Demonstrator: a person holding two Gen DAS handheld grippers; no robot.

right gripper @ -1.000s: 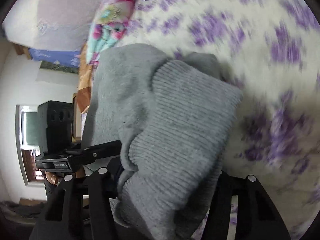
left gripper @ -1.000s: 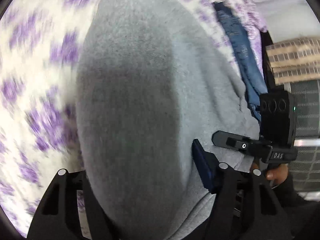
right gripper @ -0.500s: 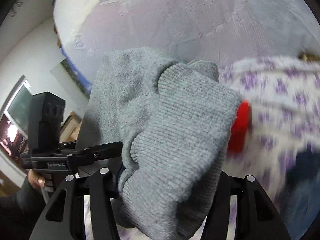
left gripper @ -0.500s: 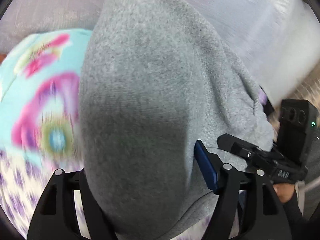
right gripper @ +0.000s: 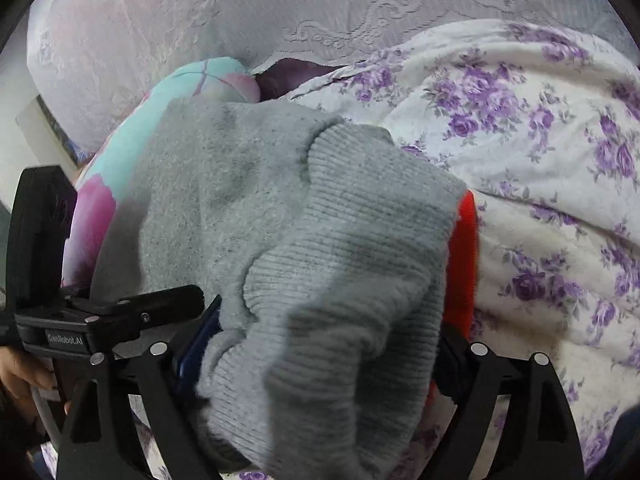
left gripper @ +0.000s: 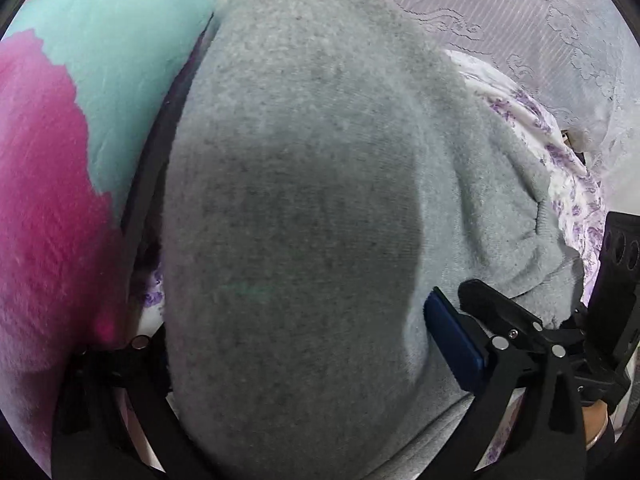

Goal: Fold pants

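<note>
Both cameras now face the pillow and lace headboard, no longer the blurred floral sheet seen a second earlier.
Left to right: teal-and-pink pillow (left gripper: 100,80); left gripper (left gripper: 296,344) and right gripper (right gripper: 316,356), each clenched on bunched grey pants (right gripper: 304,240) held above the bed; red item (right gripper: 464,264); purple-flowered sheet (right gripper: 540,140).

Grey pants (right gripper: 304,248), white bedsheet (right gripper: 540,160) printed with purple flowers, teal-and-pink pillow (left gripper: 60,128), something red (right gripper: 464,264) tucked underneath.

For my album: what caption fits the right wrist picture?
Right gripper holding gray pants above a purple-flowered blanket.
</note>
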